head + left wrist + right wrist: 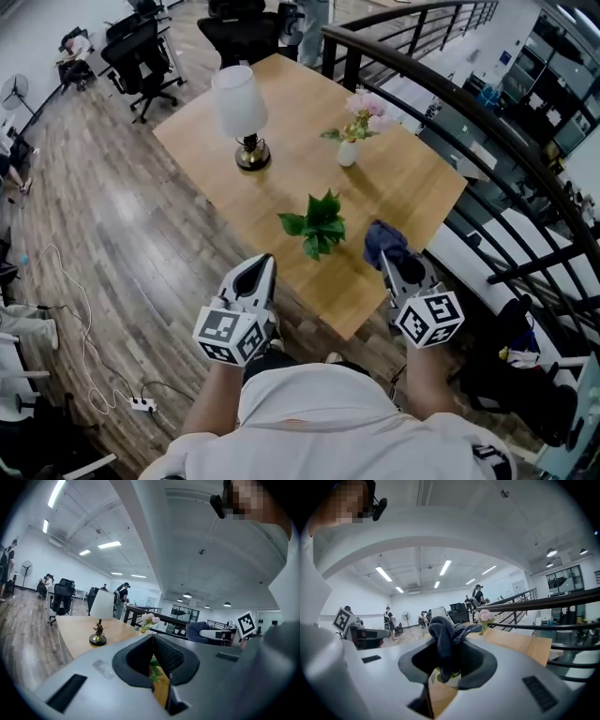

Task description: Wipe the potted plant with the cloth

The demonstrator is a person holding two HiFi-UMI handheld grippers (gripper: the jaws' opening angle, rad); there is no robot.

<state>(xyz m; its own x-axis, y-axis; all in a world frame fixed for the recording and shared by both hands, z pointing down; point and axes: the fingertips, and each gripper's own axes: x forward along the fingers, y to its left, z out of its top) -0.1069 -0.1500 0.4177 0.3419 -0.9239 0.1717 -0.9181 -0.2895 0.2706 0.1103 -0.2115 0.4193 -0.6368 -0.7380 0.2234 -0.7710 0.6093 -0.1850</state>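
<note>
right tool [447, 644] clamped on cloth [384, 241], left tool [153, 641] closed (empty) – potted plant [317, 223] ahead

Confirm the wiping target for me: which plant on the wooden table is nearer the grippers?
The green leafy plant, no flowers; the pink-flowered one in the white vase stands farther back.

Bare tabletop [412, 192] rings the potted plant [317, 225]; lamp [240, 111] and vase [348, 152] stand beyond.
</note>
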